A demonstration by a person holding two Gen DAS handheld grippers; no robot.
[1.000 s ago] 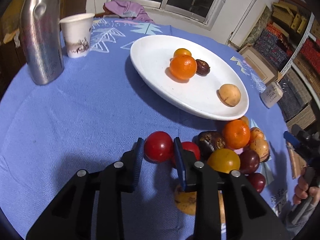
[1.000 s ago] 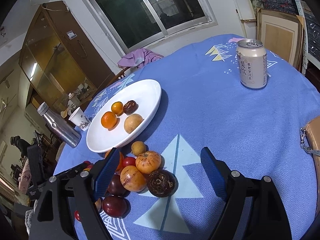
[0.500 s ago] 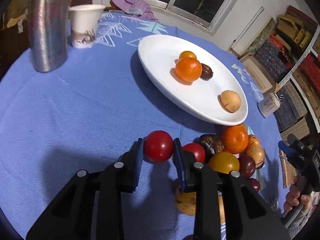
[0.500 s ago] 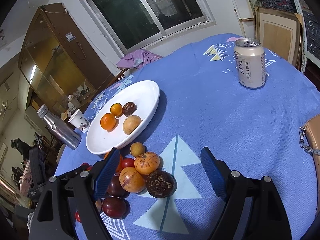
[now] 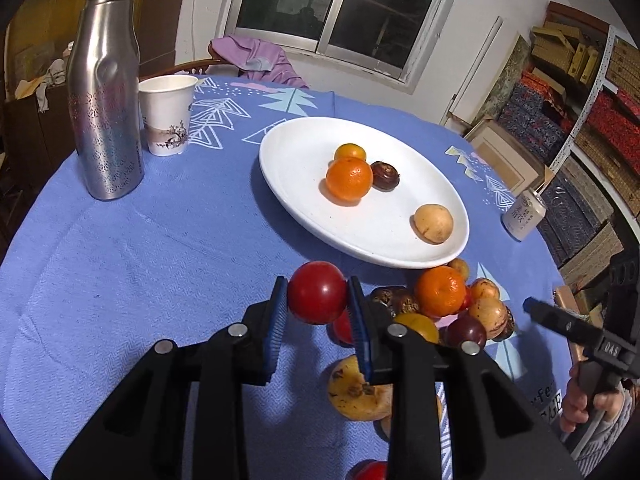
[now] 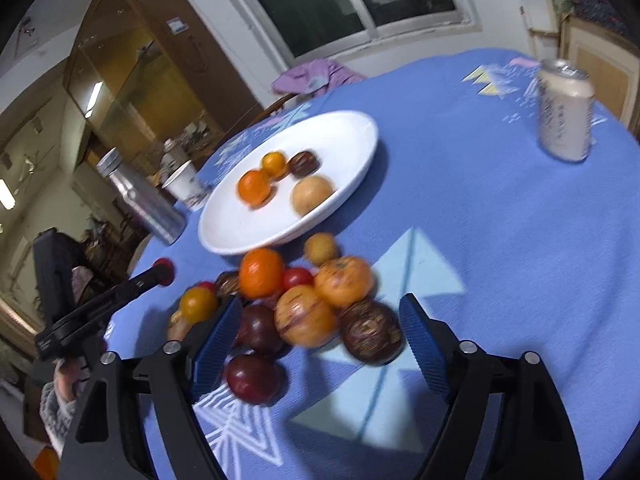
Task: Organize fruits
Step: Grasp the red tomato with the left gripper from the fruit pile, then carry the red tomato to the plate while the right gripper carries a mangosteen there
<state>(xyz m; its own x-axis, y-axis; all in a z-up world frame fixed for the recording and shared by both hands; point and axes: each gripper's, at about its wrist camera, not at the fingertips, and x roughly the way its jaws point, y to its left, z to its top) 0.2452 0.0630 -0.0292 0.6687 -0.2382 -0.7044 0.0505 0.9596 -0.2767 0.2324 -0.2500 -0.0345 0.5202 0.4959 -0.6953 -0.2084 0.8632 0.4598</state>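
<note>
**Q:** State of your grippers?

**A:** My left gripper (image 5: pixel 318 300) is clenched on a red fruit (image 5: pixel 317 297), pads on its two sides, fruit clear of the cloth, just short of the near rim of the white plate (image 5: pixel 288 184). My right gripper (image 6: pixel 320 336) is released; its jaws have just been closing some. They straddle the near side of the fruit pile (image 6: pixel 304 300), pads pressing nothing as far as I can see.

**Q:** Where do the rest lie?

**A:** Four pieces on the plate, mid-bench. The pile sits on the cloth against the plate's near rim. Steel bottle (image 5: pixel 106 120) and paper cup (image 5: pixel 166 114) toward the far left edge of the bench, can (image 6: pixel 566 112) toward the far right.

**Q:** Risks?

**A:** The fruit is round and smooth, held only at two spots, so a tilt could roll it out. Dropped onto the plate, it may knock the orange (image 5: pixel 349 178). My right pads may nudge neighbours and scatter the pile.

**Q:** Unclear?

**A:** The right view is blurred. My own fingers hide the pile's near fruits, and another red fruit is cut off at the left view's bottom.
</note>
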